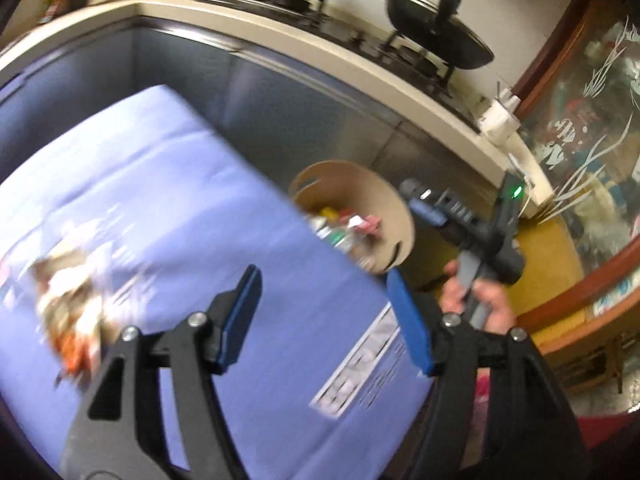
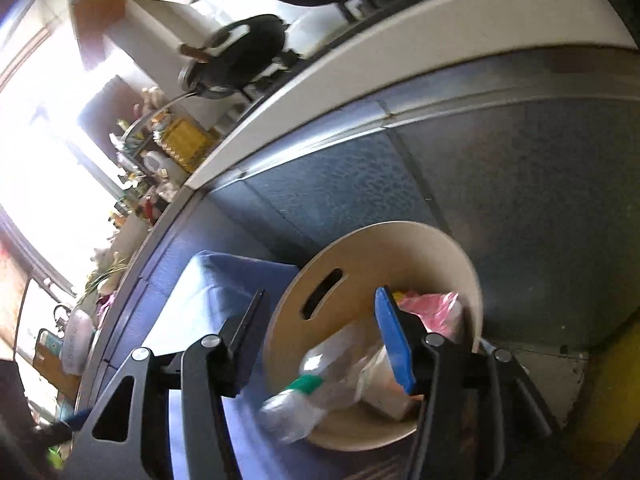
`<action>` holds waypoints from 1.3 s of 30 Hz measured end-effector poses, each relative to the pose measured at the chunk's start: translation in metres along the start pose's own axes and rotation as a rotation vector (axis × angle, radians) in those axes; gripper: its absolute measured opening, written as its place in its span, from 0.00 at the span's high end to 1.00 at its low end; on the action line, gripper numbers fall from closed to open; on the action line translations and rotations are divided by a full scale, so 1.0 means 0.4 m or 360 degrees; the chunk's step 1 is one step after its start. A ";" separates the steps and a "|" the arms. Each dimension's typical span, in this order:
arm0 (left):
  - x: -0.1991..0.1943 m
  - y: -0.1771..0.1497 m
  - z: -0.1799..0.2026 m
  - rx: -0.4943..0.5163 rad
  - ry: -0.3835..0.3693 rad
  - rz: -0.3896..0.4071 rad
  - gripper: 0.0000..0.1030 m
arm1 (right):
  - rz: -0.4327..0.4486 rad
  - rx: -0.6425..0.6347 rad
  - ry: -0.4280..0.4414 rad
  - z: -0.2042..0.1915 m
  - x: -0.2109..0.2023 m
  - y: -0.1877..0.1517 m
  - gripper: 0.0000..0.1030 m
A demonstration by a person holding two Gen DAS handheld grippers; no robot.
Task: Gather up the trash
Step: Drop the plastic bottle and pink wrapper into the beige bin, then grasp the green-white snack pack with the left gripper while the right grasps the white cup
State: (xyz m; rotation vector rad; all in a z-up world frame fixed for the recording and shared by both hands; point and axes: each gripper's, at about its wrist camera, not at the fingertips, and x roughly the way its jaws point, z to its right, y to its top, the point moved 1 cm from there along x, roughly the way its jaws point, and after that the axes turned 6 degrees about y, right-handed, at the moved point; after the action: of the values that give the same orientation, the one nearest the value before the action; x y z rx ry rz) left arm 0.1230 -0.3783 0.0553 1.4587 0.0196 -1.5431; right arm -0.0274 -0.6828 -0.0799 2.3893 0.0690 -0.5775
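I judge the step in hand to be the next pickup: my left gripper (image 1: 324,316) hangs over the blue mat (image 1: 168,184) with its jaws wide apart and nothing between them, and the one pile of crumpled wrappers (image 1: 72,316) that I can see left on the mat lies well off to its left, blurred, so I cannot count the pieces in it. To do this well I would swing left until the pile sits between the two blue pads, come down square, and close on the bulk, not on a loose corner, since thin film will likely slip. My right gripper (image 2: 320,336) hovers above the round beige bin (image 2: 360,252), which stands just beside the mat's edge; its jaws are open too and hold nothing. In the bin I count one clear plastic bottle (image 2: 316,392) with a green label, one pink bag (image 2: 436,312), one pale cup-like piece (image 2: 384,380) and a yellow scrap (image 2: 400,294), mostly hidden. Two dark pans sit on the stove (image 1: 312,16) beyond.
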 end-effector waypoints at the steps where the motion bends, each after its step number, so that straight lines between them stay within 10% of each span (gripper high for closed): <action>1: -0.021 -0.034 -0.022 -0.0010 0.0041 0.0007 0.39 | -0.0001 -0.0016 0.0022 -0.022 -0.006 -0.009 0.48; 17: -0.384 -0.544 -0.533 -0.0665 0.0589 0.0171 0.39 | -0.0506 -0.0387 0.0415 -0.514 0.129 -0.323 0.48; 25: -0.524 -0.590 -0.791 -0.0925 0.0789 0.0365 0.29 | -0.0995 -0.0699 0.0738 -0.894 0.281 -0.598 0.48; 35: -0.492 -0.552 -0.980 -0.1036 0.0847 0.0349 0.29 | -0.1121 -0.0914 0.0724 -1.214 0.516 -0.776 0.33; 37: -0.470 -0.558 -0.989 -0.1026 0.0831 0.0302 0.58 | -0.1205 -0.0936 0.0705 -1.215 0.544 -0.814 0.47; 39: -0.465 -0.564 -0.976 -0.1004 0.0823 0.0307 0.68 | -0.1201 -0.0931 0.0728 -1.193 0.530 -0.813 0.49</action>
State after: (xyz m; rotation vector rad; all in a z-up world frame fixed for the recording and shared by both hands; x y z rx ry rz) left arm 0.2392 0.0857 -0.0409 1.2513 0.5998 -0.8532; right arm 0.2846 -0.1542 -0.0414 1.8120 1.1994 -0.2566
